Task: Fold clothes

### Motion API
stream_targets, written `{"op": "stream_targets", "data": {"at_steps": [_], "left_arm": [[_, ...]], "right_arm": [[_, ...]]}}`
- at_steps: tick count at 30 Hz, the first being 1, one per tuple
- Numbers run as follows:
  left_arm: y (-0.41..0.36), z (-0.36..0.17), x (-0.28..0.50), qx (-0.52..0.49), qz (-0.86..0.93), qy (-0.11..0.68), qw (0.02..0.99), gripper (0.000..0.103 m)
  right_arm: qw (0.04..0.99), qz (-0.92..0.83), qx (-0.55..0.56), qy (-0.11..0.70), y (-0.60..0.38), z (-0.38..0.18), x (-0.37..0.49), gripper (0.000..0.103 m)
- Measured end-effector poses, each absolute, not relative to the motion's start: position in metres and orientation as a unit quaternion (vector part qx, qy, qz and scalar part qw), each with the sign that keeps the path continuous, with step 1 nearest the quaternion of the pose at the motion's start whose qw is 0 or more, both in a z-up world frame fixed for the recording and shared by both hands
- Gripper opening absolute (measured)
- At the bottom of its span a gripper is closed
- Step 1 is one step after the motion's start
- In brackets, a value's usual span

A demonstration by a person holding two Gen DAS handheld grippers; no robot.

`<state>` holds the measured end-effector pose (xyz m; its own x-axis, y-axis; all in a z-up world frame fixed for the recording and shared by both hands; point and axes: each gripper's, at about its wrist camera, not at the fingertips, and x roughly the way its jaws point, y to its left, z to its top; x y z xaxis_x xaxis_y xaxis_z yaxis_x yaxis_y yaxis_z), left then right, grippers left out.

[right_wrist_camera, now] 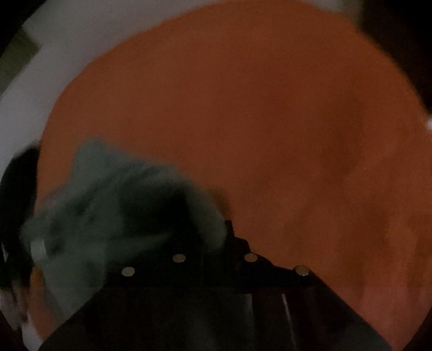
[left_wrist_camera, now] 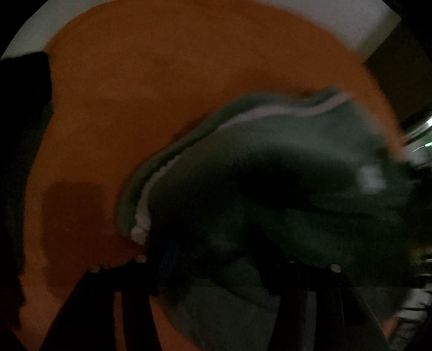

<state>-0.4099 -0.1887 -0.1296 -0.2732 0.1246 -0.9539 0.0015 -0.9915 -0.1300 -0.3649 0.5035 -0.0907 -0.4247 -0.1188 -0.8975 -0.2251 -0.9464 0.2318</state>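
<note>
A dark green garment (left_wrist_camera: 283, 151) with a white trim stripe lies bunched over the orange table (left_wrist_camera: 162, 81), blurred by motion. My left gripper (left_wrist_camera: 213, 259) sits low in the dark; its fingers stand wide apart and green cloth spills between and over them. In the right wrist view the same garment (right_wrist_camera: 108, 205) is heaped at lower left on the orange table (right_wrist_camera: 270, 135). My right gripper (right_wrist_camera: 216, 243) has its fingers drawn close together, and the cloth's edge runs into them; the pinch itself is lost in shadow.
White floor or wall (left_wrist_camera: 337, 16) shows beyond the table's far edge, as does a similar white floor or wall (right_wrist_camera: 54, 54). A dark shape (left_wrist_camera: 24, 135) stands along the left border. Bare orange surface (right_wrist_camera: 324, 175) stretches ahead and to the right of the right gripper.
</note>
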Motion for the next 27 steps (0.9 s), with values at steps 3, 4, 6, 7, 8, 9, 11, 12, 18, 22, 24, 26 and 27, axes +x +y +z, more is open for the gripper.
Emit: {"op": "stream_targets", "data": {"at_steps": [3, 4, 6, 7, 8, 9, 11, 12, 18, 22, 24, 26, 27], "left_arm": [[-0.199, -0.13, -0.424, -0.597, 0.801, -0.029, -0.029, 0.013], [-0.208, -0.113, -0.427, -0.572, 0.818, -0.025, -0.051, 0.011], [-0.227, -0.066, -0.434, -0.516, 0.854, -0.039, -0.058, 0.011], [-0.234, -0.04, -0.439, -0.491, 0.868, -0.041, -0.06, 0.011], [-0.24, -0.013, -0.446, -0.467, 0.881, -0.038, -0.062, 0.011], [-0.246, 0.014, -0.452, -0.444, 0.893, -0.036, -0.065, 0.011], [-0.256, 0.071, -0.474, -0.405, 0.911, -0.029, -0.068, 0.011], [-0.262, 0.095, -0.494, -0.4, 0.913, -0.031, -0.074, 0.011], [-0.27, 0.15, -0.613, -0.44, 0.885, -0.083, -0.127, 0.014], [-0.267, 0.148, -0.661, -0.481, 0.839, -0.191, -0.166, 0.018], [-0.271, 0.123, -0.669, -0.552, 0.785, -0.224, -0.17, 0.021], [-0.277, 0.092, -0.671, -0.62, 0.732, -0.229, -0.164, 0.022], [-0.282, 0.081, -0.67, -0.642, 0.713, -0.229, -0.161, 0.022]], "right_arm": [[0.072, 0.878, -0.448, 0.149, 0.506, -0.022, -0.349, 0.01], [0.081, 0.895, -0.417, 0.14, 0.505, 0.005, -0.342, 0.01], [0.093, 0.918, -0.363, 0.13, 0.504, 0.054, -0.331, 0.01], [0.091, 0.928, -0.335, 0.132, 0.503, 0.08, -0.325, 0.01], [0.09, 0.939, -0.309, 0.126, 0.499, 0.106, -0.321, 0.01], [0.089, 0.948, -0.282, 0.118, 0.495, 0.133, -0.317, 0.01], [0.084, 0.958, -0.256, 0.096, 0.49, 0.169, -0.325, 0.01], [0.082, 0.963, -0.244, 0.085, 0.488, 0.186, -0.329, 0.01], [0.132, 0.936, -0.313, 0.095, 0.526, 0.211, -0.446, 0.01], [0.185, 0.918, -0.334, 0.105, 0.544, 0.2, -0.509, 0.054], [0.214, 0.9, -0.365, 0.105, 0.541, 0.177, -0.516, 0.076], [0.203, 0.886, -0.404, 0.108, 0.537, 0.149, -0.518, 0.076], [0.196, 0.879, -0.421, 0.11, 0.533, 0.134, -0.517, 0.076]]}}
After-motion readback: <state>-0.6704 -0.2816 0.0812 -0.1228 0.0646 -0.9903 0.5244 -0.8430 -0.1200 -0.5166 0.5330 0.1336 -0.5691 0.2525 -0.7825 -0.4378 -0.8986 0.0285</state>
